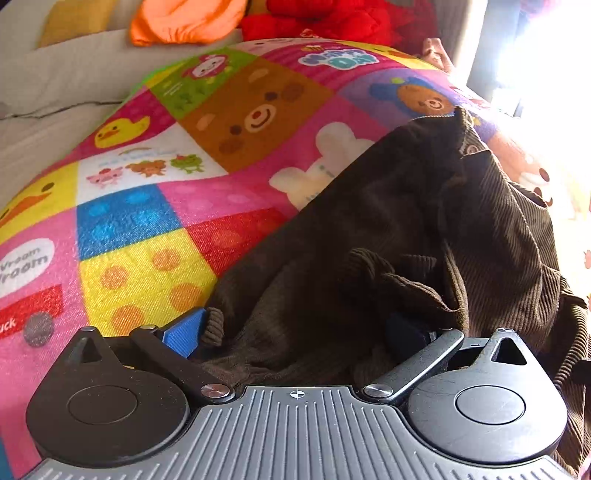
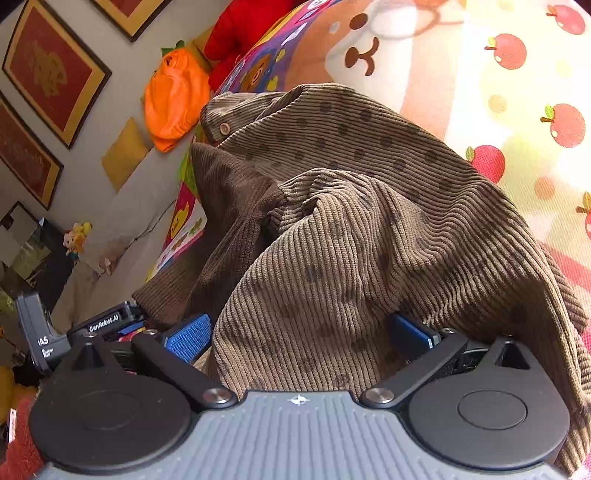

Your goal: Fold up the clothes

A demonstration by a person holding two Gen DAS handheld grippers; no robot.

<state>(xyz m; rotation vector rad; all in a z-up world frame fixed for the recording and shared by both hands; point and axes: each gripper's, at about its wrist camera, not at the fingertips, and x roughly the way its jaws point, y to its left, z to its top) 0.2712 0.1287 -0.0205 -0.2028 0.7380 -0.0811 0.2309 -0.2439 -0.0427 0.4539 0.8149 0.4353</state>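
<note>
A brown corduroy garment (image 1: 424, 236) lies bunched on a colourful patchwork play mat (image 1: 177, 177) printed with cartoon ducks, bears and rabbits. In the right wrist view the same cloth shows a pattern of darker dots, a small round button (image 2: 224, 128) near one upper edge, and a plainer ribbed part (image 2: 221, 229) folded under at the left.

The left gripper (image 1: 295, 332) has its jaws set wide, with folds of the garment heaped between the two blue pads. The left pad (image 1: 184, 332) touches a ribbed hem or cuff (image 1: 214, 326); the right pad is mostly buried under cloth. Whether the pads actually pinch the fabric I cannot tell.

The right gripper (image 2: 299, 336) also has its jaws wide apart, and a thick drape of dotted corduroy falls between them and over the gripper body. The blue pad on the left (image 2: 188, 338) stands clear beside the fabric; the one on the right is half covered. A firm hold is not visible here either.

Beyond the mat, at its far edge, sit an orange cloth item (image 1: 184, 20) and a red plush item (image 1: 325, 18), with a yellow cushion (image 2: 123, 153) against the pale wall. Framed red-and-gold pictures (image 2: 55, 70) hang on that wall. Part of the left gripper's body shows at the lower left of the right wrist view.
</note>
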